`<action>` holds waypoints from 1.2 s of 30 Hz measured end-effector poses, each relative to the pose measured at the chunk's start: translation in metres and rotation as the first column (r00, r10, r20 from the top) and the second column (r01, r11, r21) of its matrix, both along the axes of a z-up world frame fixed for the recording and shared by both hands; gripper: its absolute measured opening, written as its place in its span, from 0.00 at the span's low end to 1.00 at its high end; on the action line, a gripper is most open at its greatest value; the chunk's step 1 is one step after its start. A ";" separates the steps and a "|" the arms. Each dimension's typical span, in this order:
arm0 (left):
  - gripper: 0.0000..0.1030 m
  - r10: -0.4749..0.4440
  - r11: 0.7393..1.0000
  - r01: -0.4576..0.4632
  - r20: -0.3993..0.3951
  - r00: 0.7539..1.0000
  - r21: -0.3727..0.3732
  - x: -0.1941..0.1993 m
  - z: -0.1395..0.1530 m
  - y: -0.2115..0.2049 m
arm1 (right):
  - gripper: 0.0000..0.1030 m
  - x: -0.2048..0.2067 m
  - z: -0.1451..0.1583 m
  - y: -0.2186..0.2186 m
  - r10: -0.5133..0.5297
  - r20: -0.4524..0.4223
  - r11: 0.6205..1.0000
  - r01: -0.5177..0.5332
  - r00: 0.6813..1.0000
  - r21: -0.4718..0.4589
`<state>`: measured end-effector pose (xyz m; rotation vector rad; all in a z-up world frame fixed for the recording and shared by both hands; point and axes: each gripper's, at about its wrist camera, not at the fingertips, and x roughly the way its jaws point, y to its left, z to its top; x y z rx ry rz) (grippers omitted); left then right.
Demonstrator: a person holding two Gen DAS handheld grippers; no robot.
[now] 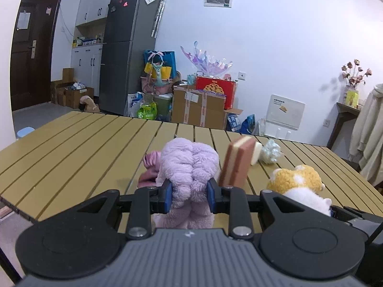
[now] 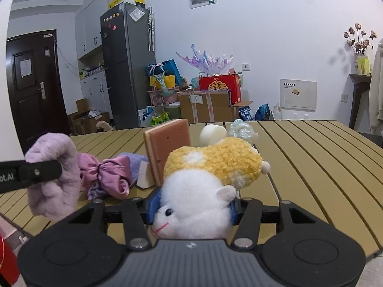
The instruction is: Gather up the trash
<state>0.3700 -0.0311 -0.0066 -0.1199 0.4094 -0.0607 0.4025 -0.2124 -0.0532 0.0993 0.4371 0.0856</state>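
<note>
The left gripper (image 1: 189,197) is clamped on a lilac plush toy (image 1: 189,165), its blue pads (image 1: 168,197) pressed into the fur on both sides; a satin pink bow (image 1: 149,167) on the toy sticks out to the left. The right gripper (image 2: 192,205) is squeezed around a yellow-and-white plush hamster (image 2: 205,179), which lies upside down between the blue pads with its face toward the camera.

Both toys sit low over a slatted tan table (image 1: 71,143). Between them, just behind, stands a pink-and-cream sponge block (image 2: 167,148) on its edge, tilted slightly. Beyond the sponge lie a white foam cylinder (image 2: 213,134) and a crumpled clear plastic wrapper (image 2: 243,131) — the two are close together, near the table's far edge. A small white piece (image 2: 144,178) rests at the foot of the sponge, beside a lavender cloth (image 2: 134,161).

Past the table, against the wall, stand a grey fridge (image 1: 124,52) and cardboard boxes (image 1: 198,106).
</note>
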 end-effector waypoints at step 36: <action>0.27 -0.051 0.990 0.054 -0.024 0.998 0.129 -0.172 0.009 0.015 | 0.50 -0.212 0.019 0.007 0.056 -0.025 0.994 -0.059 0.998 -0.091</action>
